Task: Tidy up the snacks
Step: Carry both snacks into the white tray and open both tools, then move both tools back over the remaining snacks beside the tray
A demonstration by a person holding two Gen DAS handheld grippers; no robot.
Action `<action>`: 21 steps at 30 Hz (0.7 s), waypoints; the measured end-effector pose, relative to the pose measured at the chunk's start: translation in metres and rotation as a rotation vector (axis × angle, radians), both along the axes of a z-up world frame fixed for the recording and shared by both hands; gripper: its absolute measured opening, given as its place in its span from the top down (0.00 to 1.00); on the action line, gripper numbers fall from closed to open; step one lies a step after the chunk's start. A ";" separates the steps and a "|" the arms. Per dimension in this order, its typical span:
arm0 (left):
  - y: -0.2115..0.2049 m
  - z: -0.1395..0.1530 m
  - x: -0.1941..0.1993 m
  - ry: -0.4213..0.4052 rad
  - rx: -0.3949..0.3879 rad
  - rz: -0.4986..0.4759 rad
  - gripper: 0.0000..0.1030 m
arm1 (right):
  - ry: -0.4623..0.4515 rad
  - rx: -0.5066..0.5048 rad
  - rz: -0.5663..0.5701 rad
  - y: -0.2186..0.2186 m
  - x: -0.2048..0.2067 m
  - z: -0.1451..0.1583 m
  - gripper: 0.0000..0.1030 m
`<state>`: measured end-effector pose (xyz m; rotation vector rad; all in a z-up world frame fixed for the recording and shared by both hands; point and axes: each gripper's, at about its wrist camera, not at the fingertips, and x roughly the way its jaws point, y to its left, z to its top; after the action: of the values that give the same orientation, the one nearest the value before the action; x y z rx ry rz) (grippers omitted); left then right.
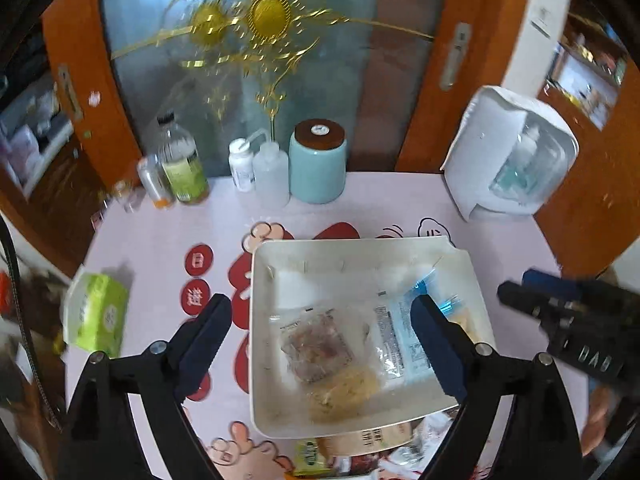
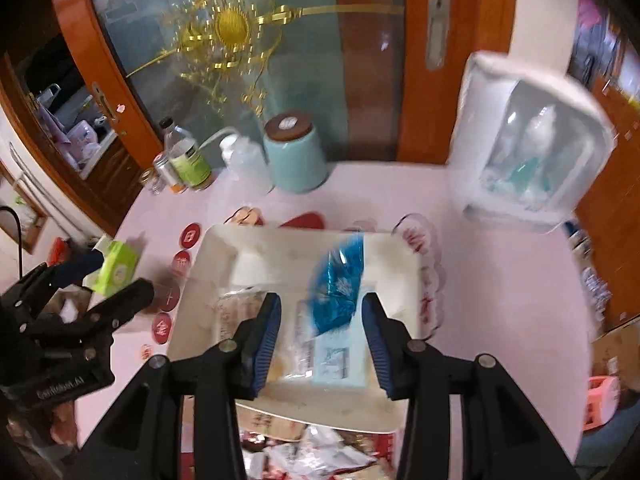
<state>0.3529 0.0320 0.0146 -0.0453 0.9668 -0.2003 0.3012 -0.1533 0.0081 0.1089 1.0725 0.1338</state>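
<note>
Right gripper: jaws spread wide, empty, poised above white rectangular plastic tray.
Left gripper: parted wide, gripping nothing, over tray.
Snacks: blue crinkled packet and clear-wrapped pastries lying inside tray.

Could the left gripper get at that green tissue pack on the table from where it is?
Probably yes. The left gripper is open over the white tray, and the green tissue pack lies just left of it on the table, nothing between.
</note>
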 end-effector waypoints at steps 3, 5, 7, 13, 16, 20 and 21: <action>0.009 -0.005 0.004 0.019 -0.018 0.036 0.12 | -0.003 -0.012 0.007 0.000 0.002 -0.006 0.42; 0.011 -0.006 0.003 0.009 0.003 0.041 0.12 | -0.004 -0.013 0.011 0.000 0.002 -0.007 0.41; 0.011 -0.007 0.000 -0.001 0.036 0.039 0.12 | 0.000 0.001 0.018 -0.003 0.002 -0.007 0.41; 0.014 -0.008 -0.007 0.006 0.065 0.032 0.12 | -0.004 0.005 0.039 -0.009 -0.001 -0.005 0.41; 0.015 -0.008 -0.009 0.012 0.069 0.030 0.12 | -0.010 0.009 0.053 -0.013 -0.008 -0.005 0.41; 0.012 -0.009 -0.015 0.020 0.071 0.020 0.12 | -0.006 -0.005 0.058 -0.018 -0.017 -0.007 0.41; 0.011 -0.009 -0.017 0.022 0.071 0.015 0.12 | -0.002 -0.002 0.056 -0.021 -0.020 -0.008 0.41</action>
<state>0.3362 0.0426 0.0057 0.0106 0.9943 -0.1513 0.2808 -0.1739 0.0004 0.0772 1.0741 0.1831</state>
